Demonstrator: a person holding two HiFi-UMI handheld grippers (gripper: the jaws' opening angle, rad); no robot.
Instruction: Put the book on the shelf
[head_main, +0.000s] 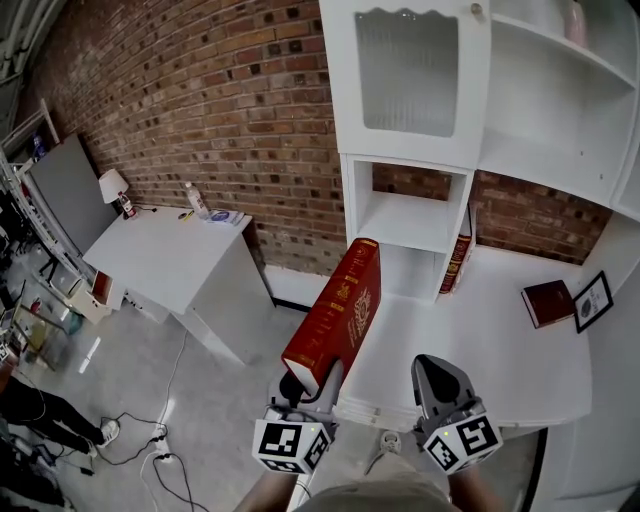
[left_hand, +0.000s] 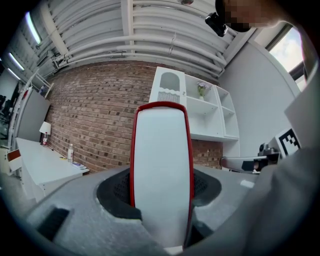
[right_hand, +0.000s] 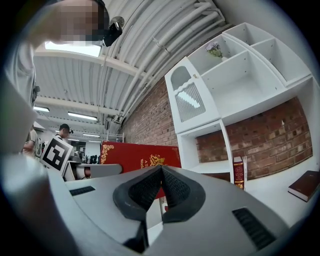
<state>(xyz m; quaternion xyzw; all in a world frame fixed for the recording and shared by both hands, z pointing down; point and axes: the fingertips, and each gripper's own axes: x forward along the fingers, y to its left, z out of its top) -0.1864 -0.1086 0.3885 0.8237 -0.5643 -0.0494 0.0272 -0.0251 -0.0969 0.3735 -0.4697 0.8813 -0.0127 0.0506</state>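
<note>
A large red book (head_main: 338, 312) with gold print is held up off the desk, tilted, its top toward the white shelf unit (head_main: 410, 140). My left gripper (head_main: 300, 385) is shut on its lower end; in the left gripper view the book's white page edge (left_hand: 161, 175) fills the space between the jaws. My right gripper (head_main: 436, 378) hovers over the desk's front edge, to the right of the book, jaws closed together with nothing in them. From the right gripper view the red book (right_hand: 135, 156) appears to the left, behind the gripper (right_hand: 161, 176).
Another red book (head_main: 460, 250) stands upright against the shelf's lower cubby (head_main: 408, 222). A dark red book (head_main: 547, 302) and a framed picture (head_main: 592, 301) lie on the white desk (head_main: 480, 350) at right. A separate white table (head_main: 170, 255) with a lamp and bottle stands left.
</note>
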